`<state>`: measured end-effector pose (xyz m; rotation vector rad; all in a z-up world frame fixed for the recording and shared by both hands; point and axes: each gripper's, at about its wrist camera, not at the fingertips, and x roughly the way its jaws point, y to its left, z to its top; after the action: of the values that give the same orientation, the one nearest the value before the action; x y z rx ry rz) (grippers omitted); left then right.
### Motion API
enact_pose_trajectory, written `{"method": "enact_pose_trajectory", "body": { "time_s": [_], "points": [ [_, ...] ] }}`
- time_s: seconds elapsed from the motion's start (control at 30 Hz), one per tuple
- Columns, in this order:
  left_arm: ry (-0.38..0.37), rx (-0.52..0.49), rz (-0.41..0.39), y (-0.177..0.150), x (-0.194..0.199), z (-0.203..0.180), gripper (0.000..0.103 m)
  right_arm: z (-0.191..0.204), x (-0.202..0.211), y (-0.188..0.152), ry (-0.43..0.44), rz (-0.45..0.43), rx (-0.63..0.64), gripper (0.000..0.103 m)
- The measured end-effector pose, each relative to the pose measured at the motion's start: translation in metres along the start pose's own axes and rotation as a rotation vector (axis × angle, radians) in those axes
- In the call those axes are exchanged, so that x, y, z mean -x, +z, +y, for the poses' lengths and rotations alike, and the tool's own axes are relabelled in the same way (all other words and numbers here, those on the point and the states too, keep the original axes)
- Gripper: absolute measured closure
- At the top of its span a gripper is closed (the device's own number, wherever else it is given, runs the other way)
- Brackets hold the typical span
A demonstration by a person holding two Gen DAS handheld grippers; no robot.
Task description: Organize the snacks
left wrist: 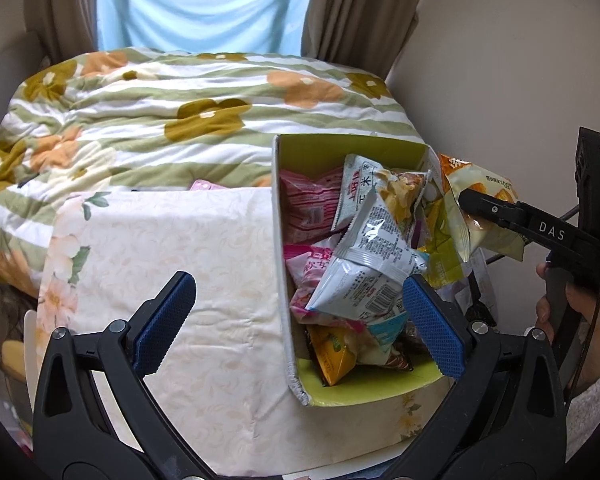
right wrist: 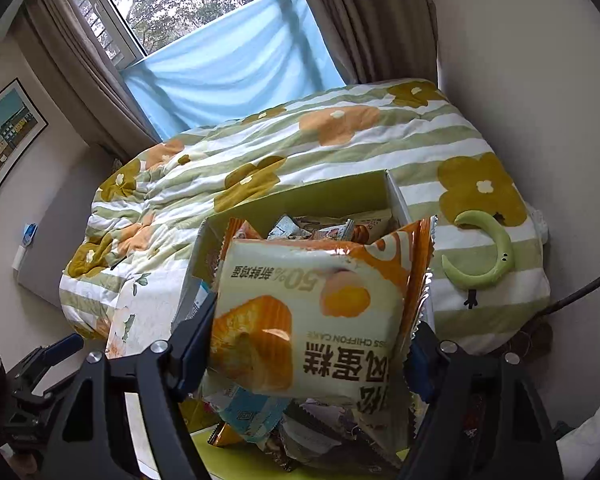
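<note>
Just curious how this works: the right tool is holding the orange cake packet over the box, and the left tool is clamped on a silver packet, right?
Not quite. The left tool is wide open and holds nothing, as the left wrist view shows. The right tool does hold the orange cake packet over the box.

1. The chiffon cake packet [right wrist: 316, 312] hides most of the box [right wrist: 300, 196] behind it in the right wrist view.
2. Lower snack packets [left wrist: 340, 354] in the box lie half buried; their print is unreadable.
3. The hand [left wrist: 572, 312] is cut off by the frame edge.
4. The framed picture [right wrist: 8, 140] is cut off at the left edge.
</note>
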<state>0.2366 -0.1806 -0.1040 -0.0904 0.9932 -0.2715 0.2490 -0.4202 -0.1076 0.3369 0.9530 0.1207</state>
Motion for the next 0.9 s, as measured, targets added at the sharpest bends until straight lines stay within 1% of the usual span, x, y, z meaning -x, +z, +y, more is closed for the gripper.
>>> {"method": "enact_pose_trajectory", "body": {
  "time_s": [0.07, 0.13, 0.2, 0.27, 0.4, 0.53, 0.63, 0.7, 0.77, 0.9],
  "points": [
    [0.005, 0.034, 0.005, -0.006, -0.001, 0.007, 0.001, -0.002, -0.012, 0.000, 0.013, 0.018, -0.008, 0.026],
    [0.003, 0.066, 0.010, -0.014, 0.000, 0.012, 0.001, -0.004, -0.019, -0.002, 0.016, 0.023, -0.019, 0.023],
    [0.004, 0.081, 0.018, -0.022, -0.001, 0.014, 0.001, -0.005, -0.019, -0.005, 0.010, 0.015, -0.022, 0.005],
    [0.013, 0.082, 0.021, -0.029, 0.001, 0.015, 0.001, -0.004, -0.011, -0.010, -0.008, -0.016, -0.017, 0.001],
    [0.008, 0.090, 0.023, -0.043, 0.010, 0.019, 0.001, 0.001, 0.005, -0.024, -0.078, -0.047, 0.035, 0.001],
    [-0.005, 0.066, -0.004, -0.053, 0.029, 0.024, 0.001, 0.013, 0.024, -0.038, -0.091, -0.070, 0.062, 0.001],
    [-0.003, 0.033, -0.044, -0.057, 0.052, 0.025, 0.001, 0.025, 0.044, -0.049, -0.101, -0.101, 0.072, 0.001],
    [0.013, 0.009, -0.085, -0.060, 0.073, 0.026, 0.001, 0.036, 0.061, -0.058, -0.112, -0.126, 0.082, 0.001],
    [0.047, -0.010, -0.144, -0.066, 0.098, 0.026, 0.001, 0.048, 0.078, -0.067, -0.130, -0.153, 0.095, 0.001],
    [0.118, -0.039, -0.290, -0.079, 0.150, 0.030, 0.001, 0.074, 0.112, -0.088, -0.163, -0.194, 0.136, 0.001]
  ]
}}
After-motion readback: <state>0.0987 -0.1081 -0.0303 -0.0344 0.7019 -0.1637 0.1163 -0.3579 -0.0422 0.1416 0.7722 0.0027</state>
